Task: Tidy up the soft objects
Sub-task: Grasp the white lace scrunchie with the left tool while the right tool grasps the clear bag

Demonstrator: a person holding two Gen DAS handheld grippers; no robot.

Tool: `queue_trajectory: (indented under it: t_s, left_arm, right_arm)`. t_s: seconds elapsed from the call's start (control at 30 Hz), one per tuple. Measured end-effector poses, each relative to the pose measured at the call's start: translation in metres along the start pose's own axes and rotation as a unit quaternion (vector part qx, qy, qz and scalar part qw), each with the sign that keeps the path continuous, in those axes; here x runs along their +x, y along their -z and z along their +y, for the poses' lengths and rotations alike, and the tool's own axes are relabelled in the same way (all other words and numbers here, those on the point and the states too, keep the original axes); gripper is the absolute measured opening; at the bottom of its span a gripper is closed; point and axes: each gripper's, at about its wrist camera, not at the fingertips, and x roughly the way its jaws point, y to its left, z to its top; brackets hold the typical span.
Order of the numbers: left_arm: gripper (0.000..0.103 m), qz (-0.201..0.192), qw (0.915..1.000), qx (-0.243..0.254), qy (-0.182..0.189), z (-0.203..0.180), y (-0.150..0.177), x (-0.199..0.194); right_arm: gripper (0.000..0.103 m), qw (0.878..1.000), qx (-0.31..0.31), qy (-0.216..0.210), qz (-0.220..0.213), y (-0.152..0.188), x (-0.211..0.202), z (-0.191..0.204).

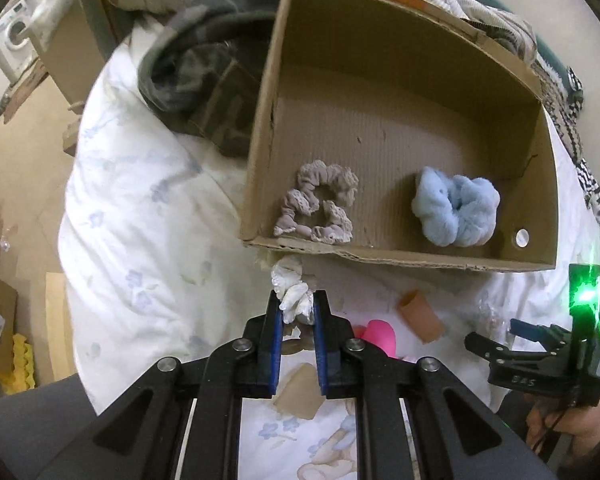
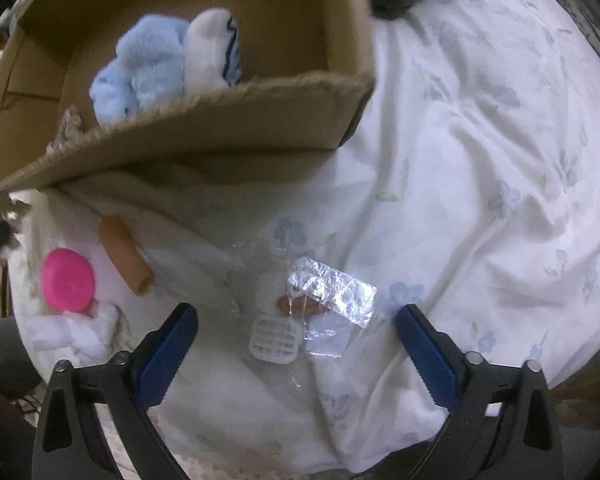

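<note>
Pinching a white scrunchie (image 1: 294, 300) by one end, left gripper (image 1: 296, 312) risks snagging its dangling part on the near wall of the cardboard box (image 1: 400, 258) just ahead. Right gripper (image 2: 296, 344): spread, empty. Box holds: beige scrunchie (image 1: 318, 204), blue scrunchie (image 1: 456, 210), sock (image 2: 214, 48).
</note>
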Motion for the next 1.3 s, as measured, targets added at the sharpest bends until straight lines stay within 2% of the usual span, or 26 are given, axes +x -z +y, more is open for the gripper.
queue_trajectory:
  t_s: [0.03, 0.07, 0.13, 0.17, 0.2, 0.27, 0.3, 0.5, 0.73, 0.97, 1.2, 1.3]
  left_arm:
    - [0.013, -0.001, 1.0, 0.0, -0.002, 0.001, 0.0, -0.002]
    - [0.013, -0.002, 1.0, 0.001, -0.003, 0.002, 0.003, -0.004]
    - [0.013, -0.005, 1.0, 0.002, -0.006, -0.007, 0.012, -0.01]
    - [0.013, -0.006, 1.0, 0.002, -0.007, -0.004, 0.011, -0.01]
    - [0.013, -0.008, 0.9999, 0.002, -0.01, -0.003, 0.011, -0.01]
    - [0.013, -0.013, 0.9998, 0.0, -0.014, -0.001, 0.011, -0.011]
    - [0.013, -0.014, 0.9998, -0.001, -0.016, 0.001, 0.012, -0.011]
    - [0.013, -0.025, 0.9994, -0.008, -0.024, 0.009, 0.013, -0.018]
    - [0.013, -0.043, 0.9987, -0.01, -0.025, 0.014, 0.016, -0.029]
    - [0.013, -0.078, 0.9968, -0.01, -0.013, 0.013, 0.022, -0.052]
    - [0.013, -0.151, 0.9883, -0.002, 0.018, 0.009, 0.022, -0.095]
    - [0.013, -0.169, 0.9854, 0.006, 0.022, 0.005, 0.017, -0.107]
  right_arm:
    - [0.085, 1.0, -0.006, 0.012, -0.001, 0.001, 0.002, 0.002]
    - [0.08, 1.0, -0.012, 0.022, -0.004, 0.002, 0.002, 0.008]
    - [0.056, 0.999, -0.024, 0.029, -0.011, 0.003, 0.0, 0.013]
    - [0.05, 0.999, -0.026, 0.03, -0.016, 0.003, -0.002, 0.014]
    - [0.039, 0.999, -0.026, 0.027, -0.02, 0.004, -0.004, 0.015]
    - [0.031, 0.999, -0.018, 0.025, -0.03, 0.006, -0.009, 0.013]
    - [0.019, 0.999, -0.012, 0.021, -0.035, 0.006, -0.012, 0.011]
    - [0.015, 0.997, 0.029, -0.005, -0.072, 0.012, -0.036, 0.005]
    - [0.015, 0.991, 0.021, -0.083, -0.103, 0.021, -0.066, 0.02]
    - [0.015, 0.971, -0.01, -0.183, -0.154, 0.033, -0.106, 0.036]
    - [0.015, 0.954, -0.023, -0.226, -0.193, 0.024, -0.132, 0.021]
    - [0.015, 0.948, -0.027, -0.24, -0.209, 0.024, -0.148, 0.019]
